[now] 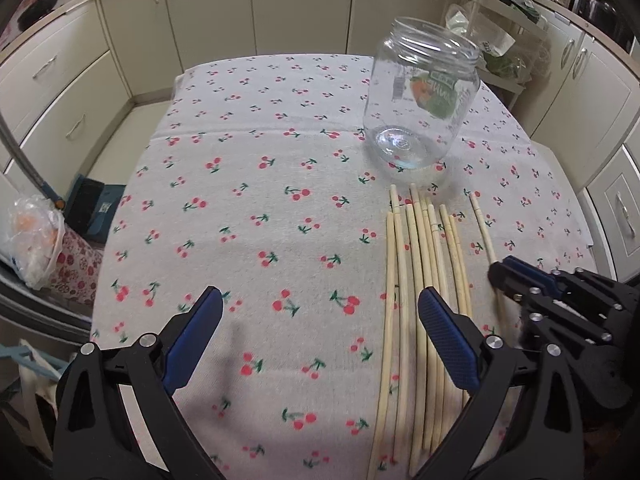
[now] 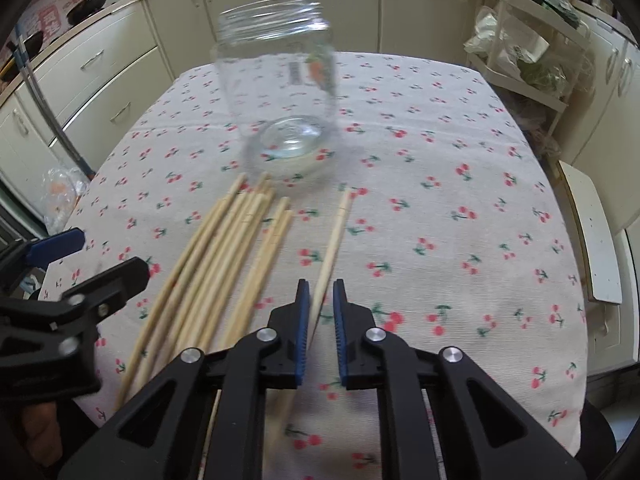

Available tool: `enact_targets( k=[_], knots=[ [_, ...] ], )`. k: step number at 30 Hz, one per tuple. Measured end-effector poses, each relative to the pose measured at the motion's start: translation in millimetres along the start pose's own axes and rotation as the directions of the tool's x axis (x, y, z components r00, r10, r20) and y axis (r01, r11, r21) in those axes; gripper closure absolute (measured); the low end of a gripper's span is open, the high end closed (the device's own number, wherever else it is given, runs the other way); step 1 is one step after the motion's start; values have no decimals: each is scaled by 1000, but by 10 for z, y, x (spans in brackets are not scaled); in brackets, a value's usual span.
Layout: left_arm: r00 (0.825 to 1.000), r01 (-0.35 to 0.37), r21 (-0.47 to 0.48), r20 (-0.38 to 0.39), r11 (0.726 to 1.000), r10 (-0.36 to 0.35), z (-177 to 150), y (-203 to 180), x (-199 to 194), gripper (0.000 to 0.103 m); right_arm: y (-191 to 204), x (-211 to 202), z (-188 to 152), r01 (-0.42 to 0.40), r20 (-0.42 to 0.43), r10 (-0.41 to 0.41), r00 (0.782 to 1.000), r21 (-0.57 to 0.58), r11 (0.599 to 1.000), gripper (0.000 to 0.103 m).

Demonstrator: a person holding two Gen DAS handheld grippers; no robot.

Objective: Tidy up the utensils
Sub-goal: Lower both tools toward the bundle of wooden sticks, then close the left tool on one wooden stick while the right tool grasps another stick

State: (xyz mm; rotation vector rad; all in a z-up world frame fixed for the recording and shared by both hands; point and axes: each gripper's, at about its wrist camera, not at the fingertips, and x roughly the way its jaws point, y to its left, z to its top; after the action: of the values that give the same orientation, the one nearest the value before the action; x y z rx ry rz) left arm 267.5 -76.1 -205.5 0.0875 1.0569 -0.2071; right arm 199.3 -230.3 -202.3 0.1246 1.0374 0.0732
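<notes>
Both grippers angled steeply tableward

Left gripper spread wide above chopsticks; jar upright beyond.

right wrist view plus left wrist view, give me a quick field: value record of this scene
surface: table under a cherry-print cloth
jar: clear glass jar, upright, no lid, empty
chopsticks: bundle of wooden chopsticks lying flat in front of the jar
single chopstick: single chopstick lying apart, to the right of the bundle
right gripper: right gripper nearly closed around the near end of the single chopstick; contact with the pads unclear
left gripper: left gripper open, holding nothing, one finger over the bundle
</notes>
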Motion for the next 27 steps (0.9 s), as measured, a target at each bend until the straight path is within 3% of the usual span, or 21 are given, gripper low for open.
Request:
enact_targets(
  k=[4,12,16,18,21,23,26,27],
  knots=[
    [999,7,15,-36,1000,-6,59,-23,205,27,-62,-1,14,-21,-10,22,1000,21,1000,90],
    [1000,-1,48,-28,999,3,128,-91,245,27,-53,36,68,-32,2,32,999,26,999,84],
    [999,-24,74,-25,997,26,154,-133,325,32,-49,85,136,-19,17,19,1000,10,1000,84],
    [1000,-22,89,-14,996,23,180,-157,344,41,-47,107,163,-15,22,15,1000,-6,1000,84],
    [1000,-2,111,-14,994,4,220,-201,336,65,-42,114,180,-11,10,11,1000,-32,999,86],
    [1000,14,111,-24,994,-11,242,-203,343,68,-62,112,180,-16,-2,16,1000,-32,999,86],
    [999,29,112,-38,993,-25,274,-199,358,68,-45,130,217,-10,-12,10,1000,-52,999,64],
    [999,29,115,-41,993,-24,285,-205,365,68,-14,150,225,6,-10,-7,1000,-72,997,64]
  ],
)
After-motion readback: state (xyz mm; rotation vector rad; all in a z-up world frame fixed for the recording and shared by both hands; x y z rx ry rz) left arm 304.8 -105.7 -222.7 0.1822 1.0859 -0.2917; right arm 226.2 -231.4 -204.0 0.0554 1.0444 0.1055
